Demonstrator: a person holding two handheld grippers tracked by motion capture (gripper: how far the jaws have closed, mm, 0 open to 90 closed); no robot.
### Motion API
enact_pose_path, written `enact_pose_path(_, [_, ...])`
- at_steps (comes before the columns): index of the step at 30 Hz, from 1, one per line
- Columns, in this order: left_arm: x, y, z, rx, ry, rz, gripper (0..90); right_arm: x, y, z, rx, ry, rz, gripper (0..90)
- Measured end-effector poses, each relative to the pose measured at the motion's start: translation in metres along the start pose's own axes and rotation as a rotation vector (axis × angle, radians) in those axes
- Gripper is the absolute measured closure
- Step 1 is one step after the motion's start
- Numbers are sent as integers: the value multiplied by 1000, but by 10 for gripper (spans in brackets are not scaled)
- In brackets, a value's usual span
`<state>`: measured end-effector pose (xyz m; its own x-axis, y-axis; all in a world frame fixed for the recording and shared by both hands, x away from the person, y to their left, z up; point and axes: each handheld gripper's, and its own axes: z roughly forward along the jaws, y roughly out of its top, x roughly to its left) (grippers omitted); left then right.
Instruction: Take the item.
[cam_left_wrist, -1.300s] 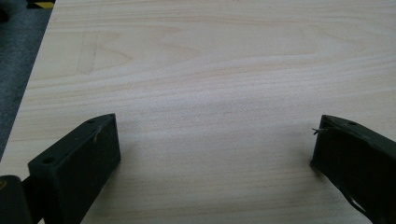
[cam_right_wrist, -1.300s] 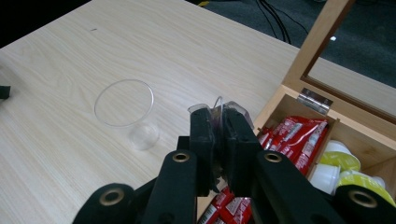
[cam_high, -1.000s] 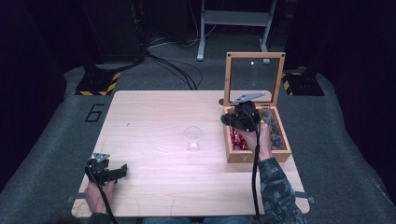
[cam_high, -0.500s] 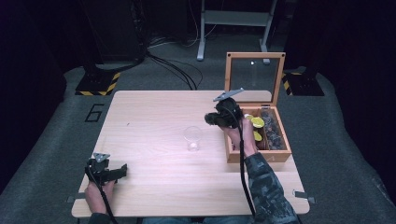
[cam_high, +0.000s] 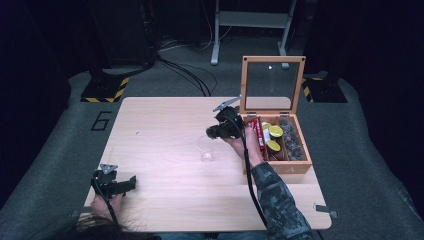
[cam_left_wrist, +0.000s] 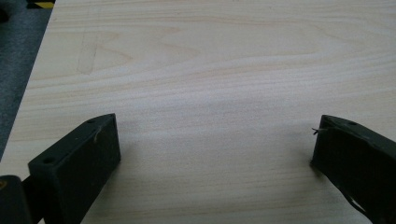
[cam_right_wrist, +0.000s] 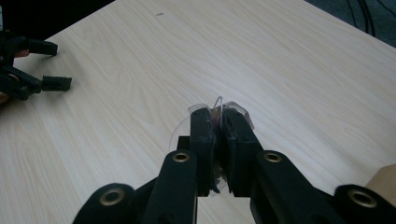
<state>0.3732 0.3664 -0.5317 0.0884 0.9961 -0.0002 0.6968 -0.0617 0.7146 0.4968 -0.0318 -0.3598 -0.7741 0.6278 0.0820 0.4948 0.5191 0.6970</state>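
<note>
Above the middle of the wooden table, my right gripper is shut on a small clear-wrapped piece with a reddish tint, pinched thin between the jaws. A clear plastic cup stands on the table just below and in front of the jaw tips. Behind the right hand sits an open wooden box with a glass lid, holding red packets, yellow-topped pods and dark pieces. My left gripper rests open at the near left of the table with bare wood between its jaws.
The box's raised lid stands upright at the far right. Cables and stands lie on the dark floor beyond the table. The left gripper appears far off in the right gripper view.
My right gripper has come out of the box and moved left toward the cup, jaws still shut. The left gripper has stayed put.
</note>
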Motion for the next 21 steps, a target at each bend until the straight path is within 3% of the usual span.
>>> enact_pose_path(7, [0, 0, 0, 0, 0, 0, 6, 6, -1, 17, 49, 16, -8, 833])
enact_pose_path(21, [0, 0, 0, 0, 0, -1, 6, 8, -10, 46, 121, -16, -18, 831])
